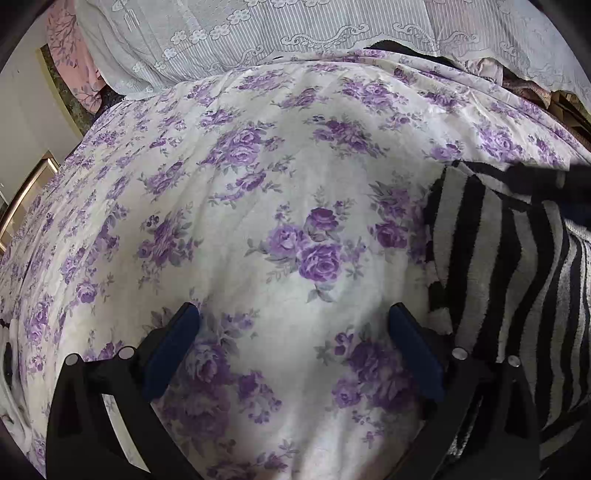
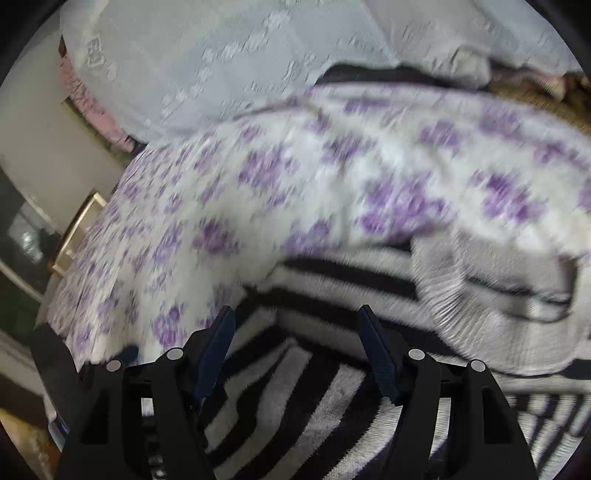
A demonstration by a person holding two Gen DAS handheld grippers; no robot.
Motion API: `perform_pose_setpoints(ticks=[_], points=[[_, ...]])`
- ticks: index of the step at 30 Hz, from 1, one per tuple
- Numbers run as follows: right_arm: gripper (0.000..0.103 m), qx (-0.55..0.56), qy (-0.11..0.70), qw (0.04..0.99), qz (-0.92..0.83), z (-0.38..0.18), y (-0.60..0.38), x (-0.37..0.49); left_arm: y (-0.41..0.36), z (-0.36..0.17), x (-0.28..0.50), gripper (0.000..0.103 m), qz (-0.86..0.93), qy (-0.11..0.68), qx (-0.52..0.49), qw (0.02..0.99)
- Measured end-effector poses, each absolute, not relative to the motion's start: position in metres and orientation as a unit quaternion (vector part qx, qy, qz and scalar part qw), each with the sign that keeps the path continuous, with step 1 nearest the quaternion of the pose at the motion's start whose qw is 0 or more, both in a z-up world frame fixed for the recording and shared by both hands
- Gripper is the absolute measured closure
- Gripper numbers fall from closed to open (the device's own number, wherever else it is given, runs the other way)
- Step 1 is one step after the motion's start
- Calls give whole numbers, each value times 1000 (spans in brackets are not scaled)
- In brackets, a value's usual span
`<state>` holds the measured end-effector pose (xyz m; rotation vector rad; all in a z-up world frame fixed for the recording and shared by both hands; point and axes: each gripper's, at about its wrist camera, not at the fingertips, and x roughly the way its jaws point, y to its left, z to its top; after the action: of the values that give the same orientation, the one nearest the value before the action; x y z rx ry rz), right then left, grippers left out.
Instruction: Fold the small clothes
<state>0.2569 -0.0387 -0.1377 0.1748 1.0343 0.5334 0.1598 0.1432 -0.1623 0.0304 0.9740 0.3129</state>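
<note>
Left gripper (image 1: pixel 293 317): jaws released, spread wide, nothing between them. It hovers over the floral bedspread (image 1: pixel 229 192), which covers the bed and rises to a lace cover (image 1: pixel 221 33) at the far side. No garment lies under this gripper.

Garment (image 1: pixel 509 266): a black-and-white striped knit, fluffy in texture, lying on the bedspread at the right of the left wrist view, just beside the left gripper's right finger. It is rumpled, with stripes running at several angles, so at least one layer appears to be turned over already.

Right gripper (image 2: pixel 295 314): jaws released, apart, holding nothing. It sits directly above the striped garment, whose pile fills the lower part of that view. A paler ribbed edge (image 2: pixel 491 325), probably a hem or cuff, lies to the right. This view is blurred; finer detail cannot be confirmed.

Assessment: the garment looks light, soft and limp, with no stiffness to hold a crease. The thick pile should grip well and is not fragile. The ribbed edge or a corner is the soundest hold; a grasp mid-panel would likely bunch it.
</note>
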Motion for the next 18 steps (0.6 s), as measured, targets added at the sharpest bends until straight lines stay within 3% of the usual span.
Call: perform_pose_setpoints(ticks=[2, 6, 9, 13, 15, 18], points=[[35, 60, 484, 829, 274, -142, -35, 248, 143, -162, 159, 4, 151, 465, 13, 872], [60, -1, 457, 834, 310, -137, -14, 223, 148, -157, 154, 4, 169, 459, 2, 872], [67, -15, 428, 835, 346, -125, 2, 212, 158, -148, 144, 4, 186, 443, -28, 876], [68, -67, 425, 856, 286, -132, 22, 229, 159, -149, 145, 4, 189, 445, -26, 875], [51, -74, 444, 862, 233, -151, 16, 245, 155, -151, 145, 4, 187, 446, -16, 875], [39, 17, 453, 855, 252, -143, -12, 244, 145, -146, 143, 4, 178, 431, 5, 885]])
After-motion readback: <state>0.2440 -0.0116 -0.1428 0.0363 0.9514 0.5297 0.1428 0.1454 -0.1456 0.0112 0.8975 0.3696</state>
